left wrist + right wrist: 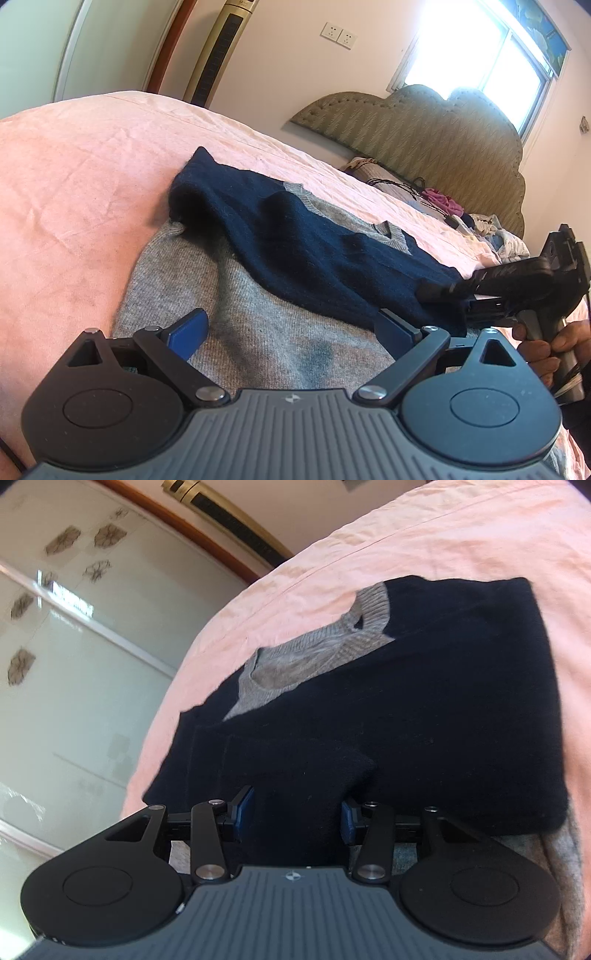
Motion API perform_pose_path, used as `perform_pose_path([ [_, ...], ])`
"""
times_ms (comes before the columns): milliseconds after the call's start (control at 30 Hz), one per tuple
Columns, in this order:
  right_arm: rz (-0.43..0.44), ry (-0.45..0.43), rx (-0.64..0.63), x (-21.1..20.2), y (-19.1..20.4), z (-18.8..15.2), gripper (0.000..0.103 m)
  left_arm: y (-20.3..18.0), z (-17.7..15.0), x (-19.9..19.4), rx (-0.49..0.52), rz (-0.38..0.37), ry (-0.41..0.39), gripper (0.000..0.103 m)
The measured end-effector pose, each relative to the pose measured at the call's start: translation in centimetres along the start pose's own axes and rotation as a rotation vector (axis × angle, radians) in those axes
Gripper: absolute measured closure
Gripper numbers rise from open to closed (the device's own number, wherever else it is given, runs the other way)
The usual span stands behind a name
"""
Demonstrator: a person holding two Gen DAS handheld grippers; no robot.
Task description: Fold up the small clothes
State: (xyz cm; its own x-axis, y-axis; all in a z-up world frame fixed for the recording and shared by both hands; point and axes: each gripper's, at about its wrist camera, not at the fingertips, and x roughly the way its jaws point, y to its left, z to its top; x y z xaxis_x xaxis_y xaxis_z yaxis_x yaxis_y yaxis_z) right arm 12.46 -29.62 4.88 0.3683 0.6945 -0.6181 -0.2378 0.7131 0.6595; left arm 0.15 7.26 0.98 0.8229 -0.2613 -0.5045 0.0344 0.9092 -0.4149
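1. Home bedroom: bed (92,177) with pink sheet.
2. Padded headboard (443,136) at bed's far end, window (480,48) above it.
3. Tower fan (218,51) and wall sockets (338,35) behind bed.

Your left wrist camera sits low over the pink bed (92,177), close above the sweater (258,295), and looks along its own fingers toward the padded headboard (424,129) and bright window (480,48) at upper right. Your right wrist camera rides just as close, tilted, facing across the same sweater (424,709) toward the sliding wardrobe doors (74,646) at left. Both views share the sweater's grey collar, the pink sheet and the tall gold-coloured standing unit (225,51) near the top edge. The left view also catches your right gripper (454,299) at its right edge.
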Motion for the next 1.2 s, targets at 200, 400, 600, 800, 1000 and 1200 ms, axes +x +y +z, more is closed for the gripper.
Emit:
perform_pose_path([
  [200, 0.031, -0.122, -0.108, -3.5, 2.1, 2.5, 0.090, 0.0, 0.0, 0.0, 0.000, 0.000, 0.000, 0.005],
  [400, -0.140, -0.159, -0.007, -5.1, -2.9, 6.1, 0.090, 0.0, 0.0, 0.1, -0.002, -0.003, -0.001, 0.005],
  [600, -0.176, -0.121, 0.013, -3.5, -4.3, 4.1, 0.083, -0.7, 0.3, -0.4, 0.027, 0.027, 0.001, 0.005],
  [800, -0.333, -0.382, -0.064, -6.6, -2.5, 3.7, 0.041, -3.4, 6.2, -1.3, 0.077, -0.035, -0.145, 0.001],
  [1000, -0.240, -0.308, -0.144, -2.0, -0.8, 4.5, 0.034, -4.3, 10.5, 12.9, 0.193, 0.118, 0.069, 0.000],
  [1200, -0.374, -0.335, -0.340, 0.3, -2.1, 2.7, 0.040, -2.2, 9.4, 15.7, 0.291, 0.189, 0.118, 0.000],
])
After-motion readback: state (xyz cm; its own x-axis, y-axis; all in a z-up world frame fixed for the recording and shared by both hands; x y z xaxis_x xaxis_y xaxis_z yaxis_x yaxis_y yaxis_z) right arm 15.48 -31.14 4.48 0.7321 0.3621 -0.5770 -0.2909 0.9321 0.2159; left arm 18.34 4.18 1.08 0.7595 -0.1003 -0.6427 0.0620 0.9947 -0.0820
